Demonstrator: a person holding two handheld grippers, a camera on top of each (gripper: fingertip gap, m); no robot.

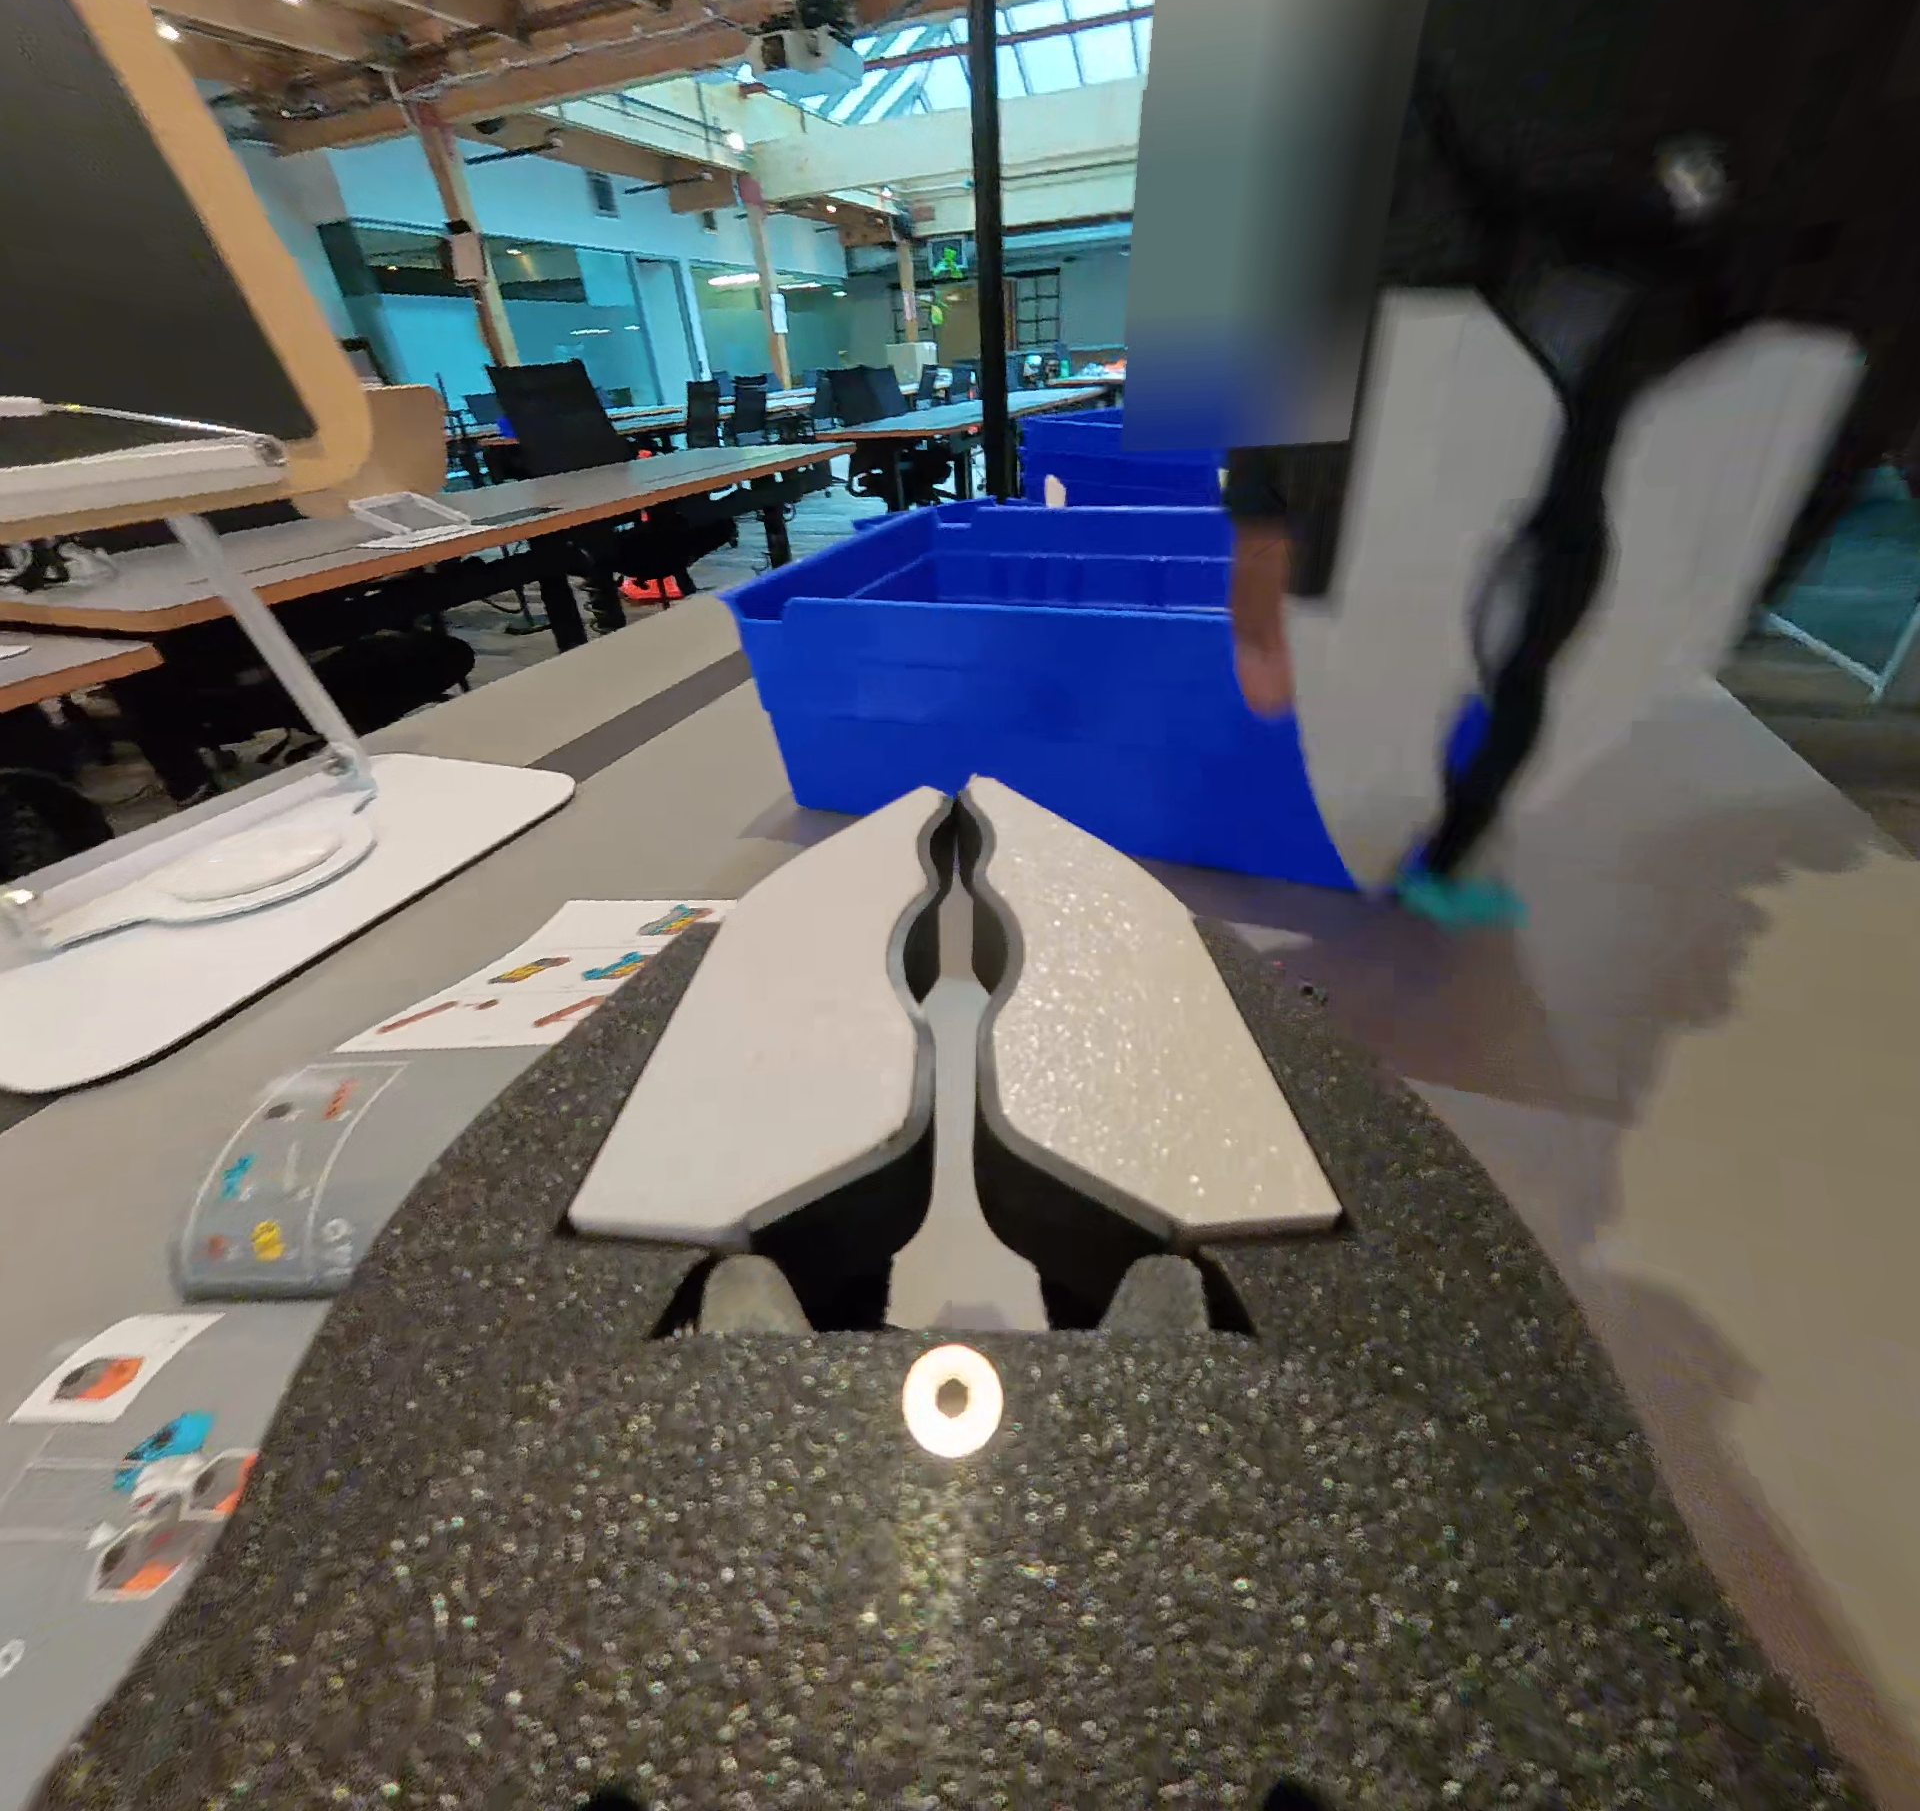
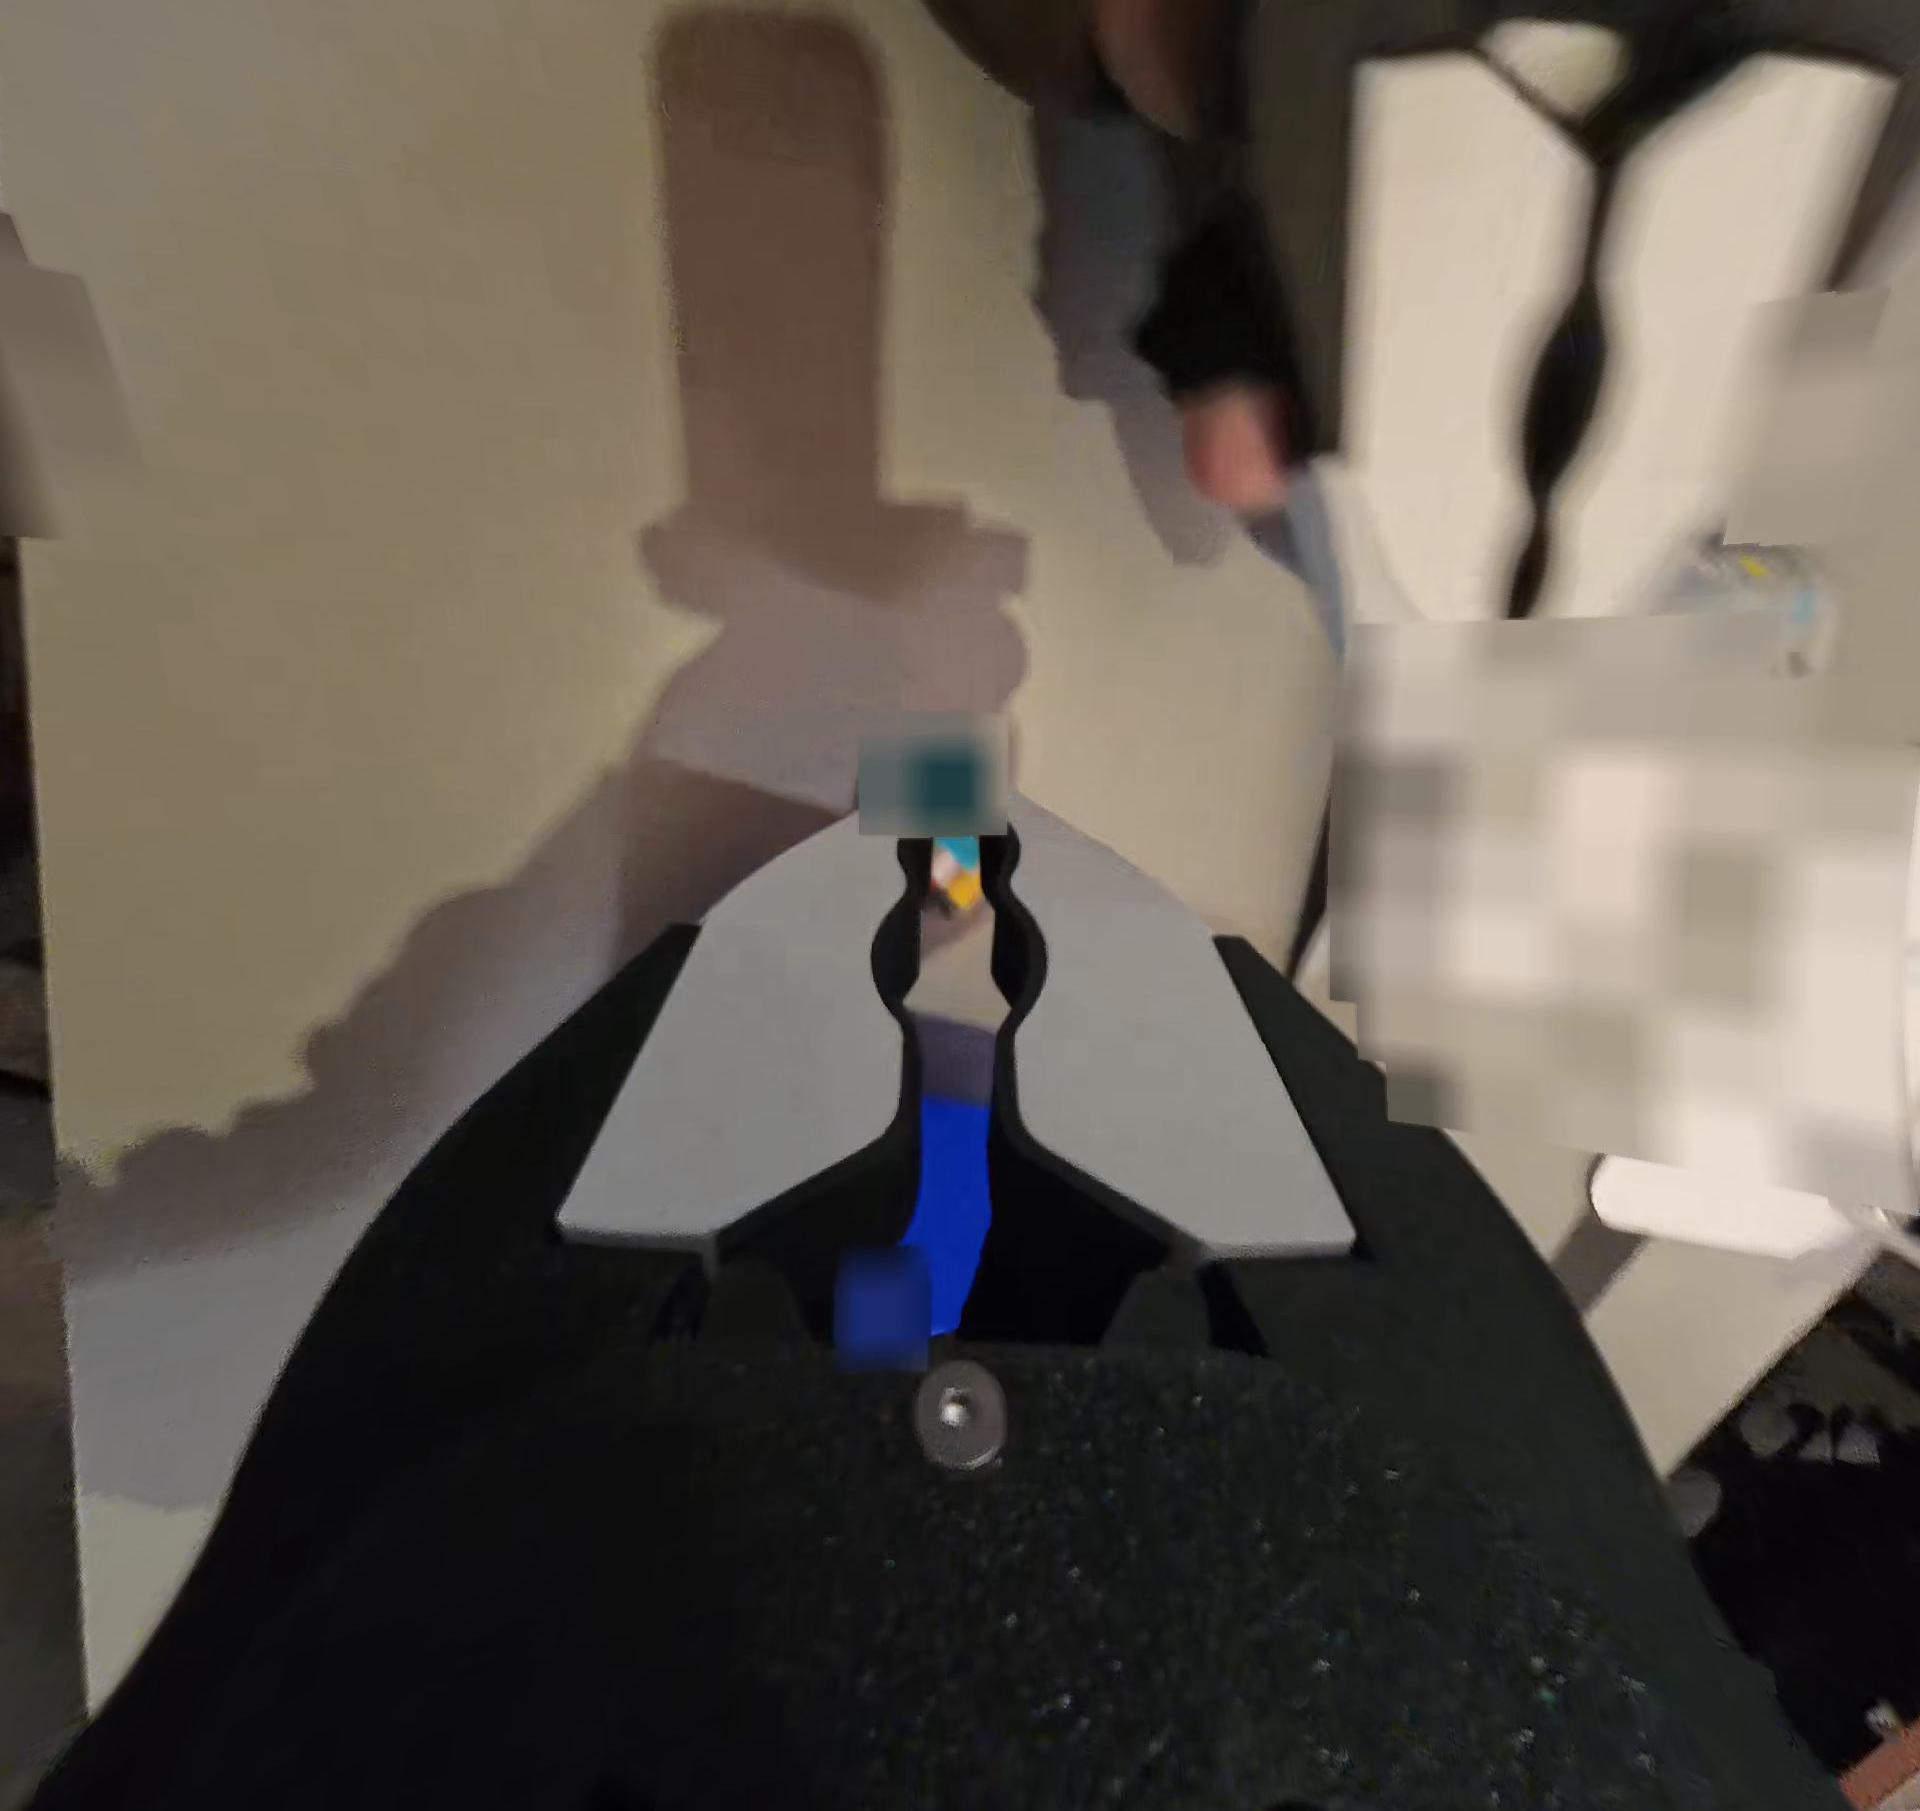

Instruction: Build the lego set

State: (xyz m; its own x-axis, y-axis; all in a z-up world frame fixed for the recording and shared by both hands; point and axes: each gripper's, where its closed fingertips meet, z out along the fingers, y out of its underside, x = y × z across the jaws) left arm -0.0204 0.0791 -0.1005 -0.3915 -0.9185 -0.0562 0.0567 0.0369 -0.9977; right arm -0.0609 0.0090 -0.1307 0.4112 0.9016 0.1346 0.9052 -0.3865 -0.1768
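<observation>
Carrying, in my right tongs (image 1: 1449,883) clenched on a teal lego piece (image 1: 1465,901) at three o'clock beside the blue bins (image 1: 997,681); left tongs (image 1: 961,805) clenched empty; next, judged: seat it per instruction sheets (image 1: 540,977) on worktop (image 1: 1714,1190).

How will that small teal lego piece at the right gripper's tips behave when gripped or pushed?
The teal piece looks tiny beside the right gripper, so probably very light and easily knocked aside. It looks like hard plastic, so likely stiff. On the smooth table it would probably slide, not roll.
</observation>
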